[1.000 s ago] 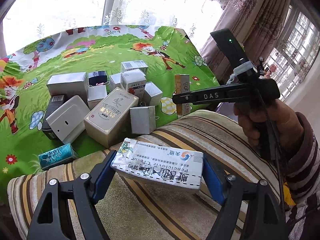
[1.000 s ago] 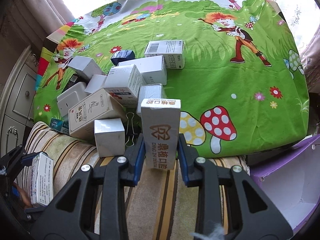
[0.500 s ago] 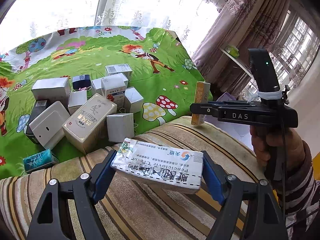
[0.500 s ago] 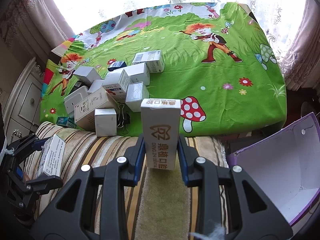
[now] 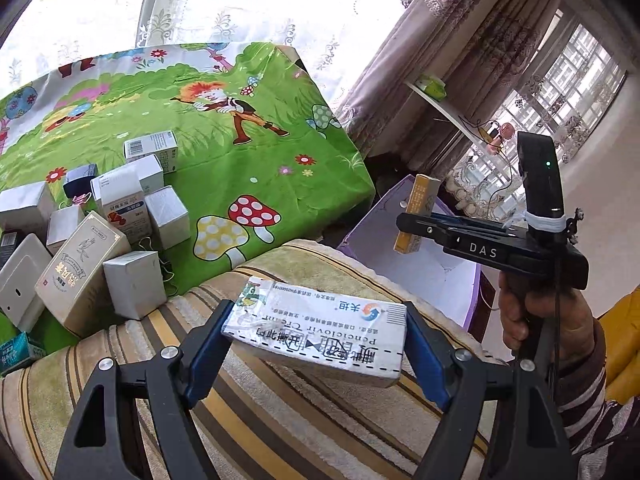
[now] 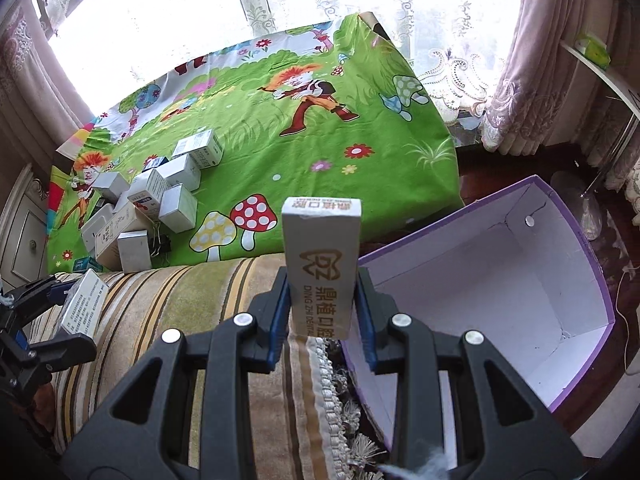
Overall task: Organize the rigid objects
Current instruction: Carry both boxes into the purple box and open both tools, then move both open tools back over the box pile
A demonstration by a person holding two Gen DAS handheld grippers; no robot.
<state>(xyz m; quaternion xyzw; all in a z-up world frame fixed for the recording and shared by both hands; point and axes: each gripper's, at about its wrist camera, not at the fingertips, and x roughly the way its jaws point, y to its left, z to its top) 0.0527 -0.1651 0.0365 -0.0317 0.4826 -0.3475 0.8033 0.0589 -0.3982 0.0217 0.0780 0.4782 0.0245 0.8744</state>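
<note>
Left claw [image 5: 316, 344] is closed across the short ends of a white medicine carton [image 5: 318, 334], held flat and crosswise above a striped cushion [image 5: 280, 408]; legible print on the carton reads "Penciclovir Cream". Right claw [image 6: 322, 304] is closed on the lower part of a tall grey carton [image 6: 322, 264], held upright with its upper part projecting beyond the blue pads [image 6: 278, 318]; printed on it are a tooth-shaped logo and "DING ZHI DENTAL". In the left wrist view, the right hand [image 5: 536, 308] grips the pistol-style handle with the claw body horizontal; the body is marked "DAS". The grey carton sits at the near rim of an open purple box [image 6: 576, 352] with a white interior. Further out, a group of mostly white cartons [image 5: 104, 220] lies on the bed covered by a green cartoon sheet [image 6: 312, 148].
</note>
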